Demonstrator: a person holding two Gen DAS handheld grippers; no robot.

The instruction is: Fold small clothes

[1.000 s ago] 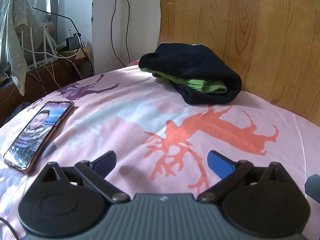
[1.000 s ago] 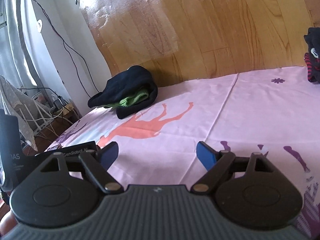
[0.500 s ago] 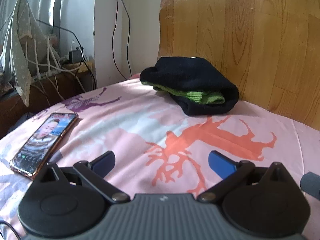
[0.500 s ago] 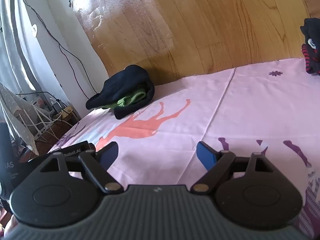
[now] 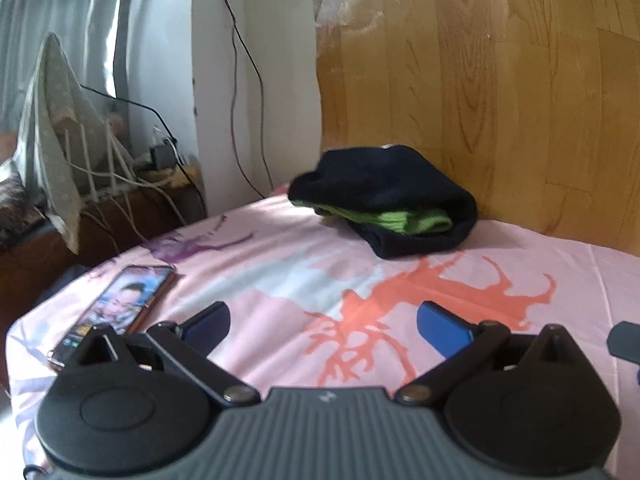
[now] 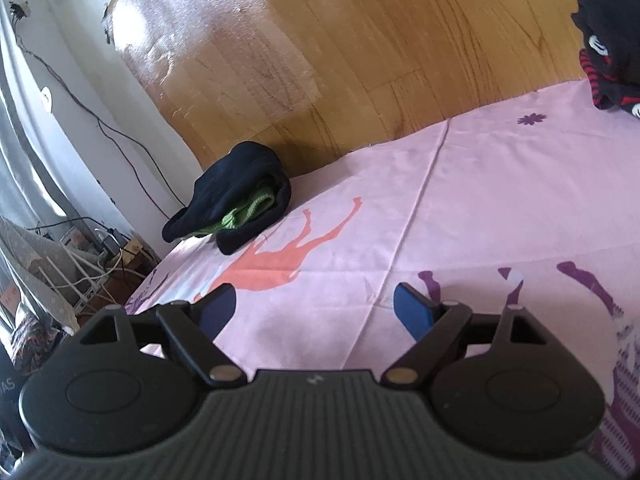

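Folded dark clothes [image 5: 384, 196] lie well beyond the wide-spread, empty left gripper [image 5: 324, 326].

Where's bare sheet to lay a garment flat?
Free: the pink sheet between the folded black-and-green garment and the black-and-red clothes. Crowded: by the phone and against the wood panel.

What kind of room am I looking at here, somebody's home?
Most likely a bedroom in a home. A pink printed bedsheet covers a bed-like surface with a folded dark garment on it, a phone lies beside it, and chargers and cables clutter a low shelf by the curtain.
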